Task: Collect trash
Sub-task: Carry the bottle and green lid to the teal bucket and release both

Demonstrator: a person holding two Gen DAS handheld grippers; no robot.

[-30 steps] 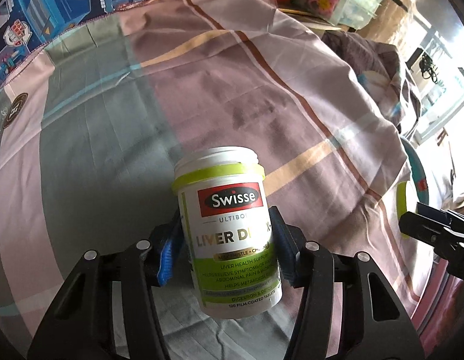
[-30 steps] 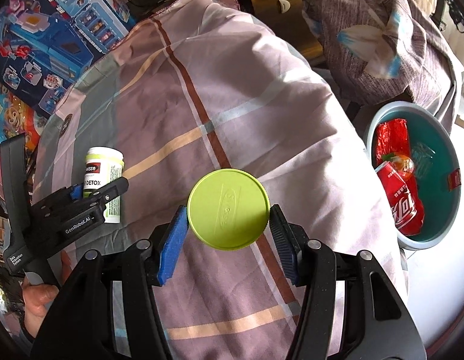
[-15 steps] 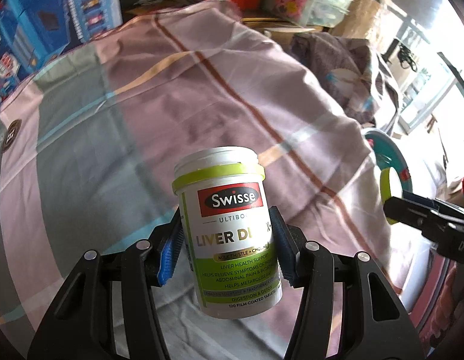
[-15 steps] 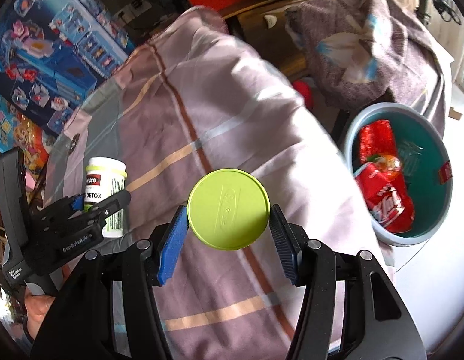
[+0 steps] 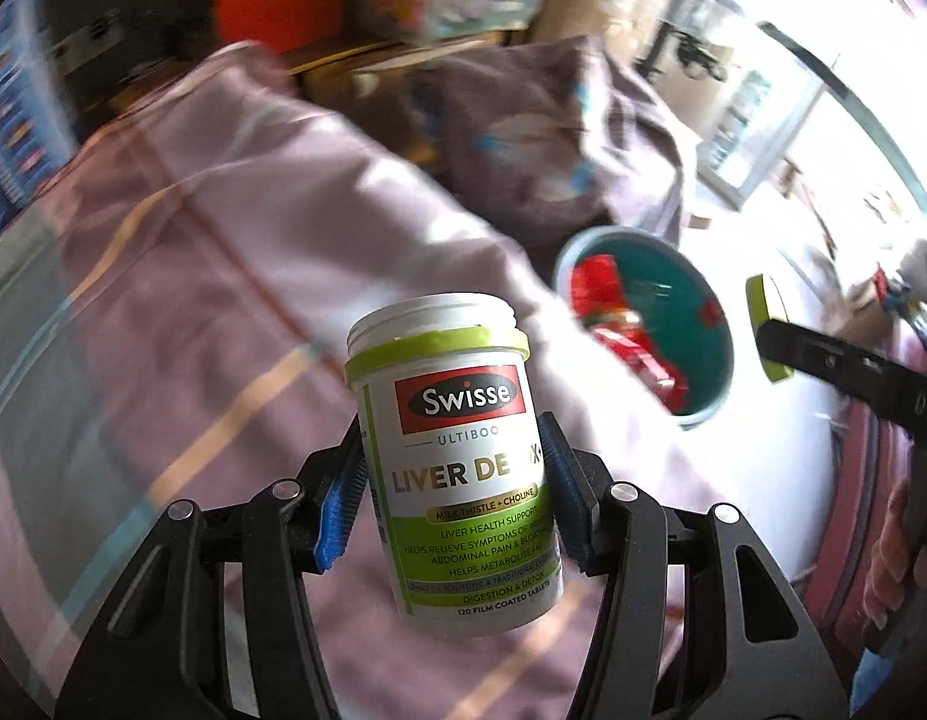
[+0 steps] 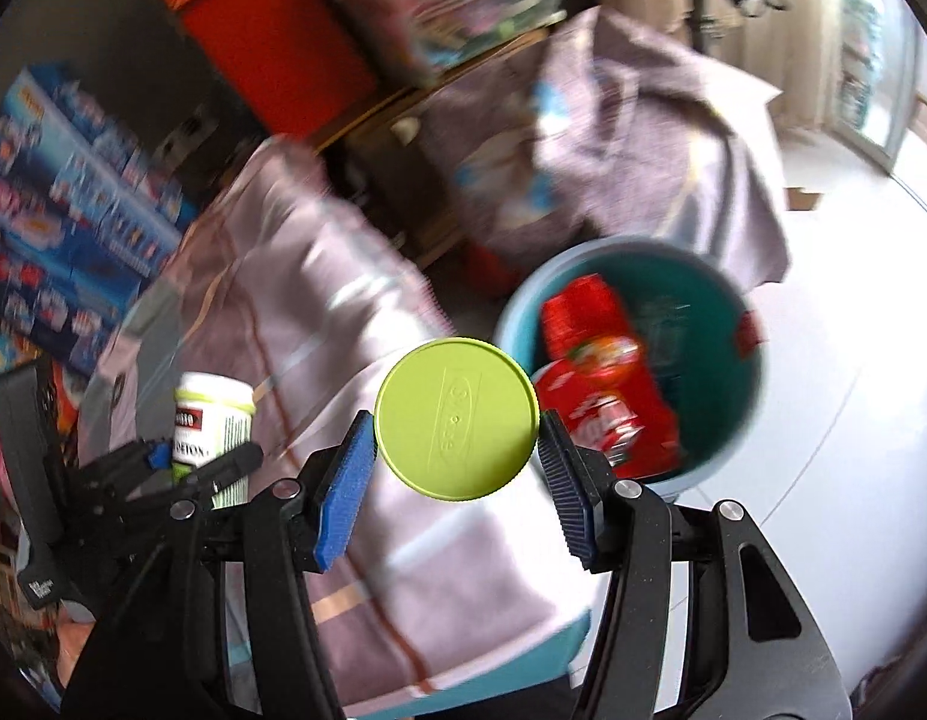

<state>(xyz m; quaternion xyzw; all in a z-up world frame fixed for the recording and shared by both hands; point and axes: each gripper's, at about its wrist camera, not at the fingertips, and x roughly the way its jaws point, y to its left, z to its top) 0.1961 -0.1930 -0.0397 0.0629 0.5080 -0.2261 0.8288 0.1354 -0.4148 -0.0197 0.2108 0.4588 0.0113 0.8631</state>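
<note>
In the left wrist view the left gripper [image 5: 451,495] is clenched on a white supplement bottle [image 5: 463,462] with a lime-green band and no cap, its blue pads [image 5: 337,510] pressed against both sides of the label; the bottle stands nearly upright between them, held in the air above the striped bedsheet [image 5: 223,276] that covers the bed; past the bed's far right edge a teal bin [image 5: 700,354] sits on the pale floor with red packaging [image 5: 607,300] inside it; at the right border the right gripper [image 5: 781,339] comes in sideways, carrying a lime-green lid [image 5: 760,324] seen edge-on, beside the bin; a dark rumpled cloth [image 5: 553,138] lies heaped beyond the bed.

In the right wrist view the right gripper [image 6: 457,456] grasps the lid [image 6: 457,417] by its rim, flat face toward the camera, above the bedsheet's [image 6: 319,312] right edge and just left of the bin [image 6: 739,420]; the bin holds a red can [image 6: 613,420] and a red wrapper [image 6: 583,312]; at the lower left the left gripper [image 6: 205,456] holds the bottle [image 6: 211,426] over the bed; blue toy boxes [image 6: 61,228] stand behind the bed's left edge, blurred.
</note>
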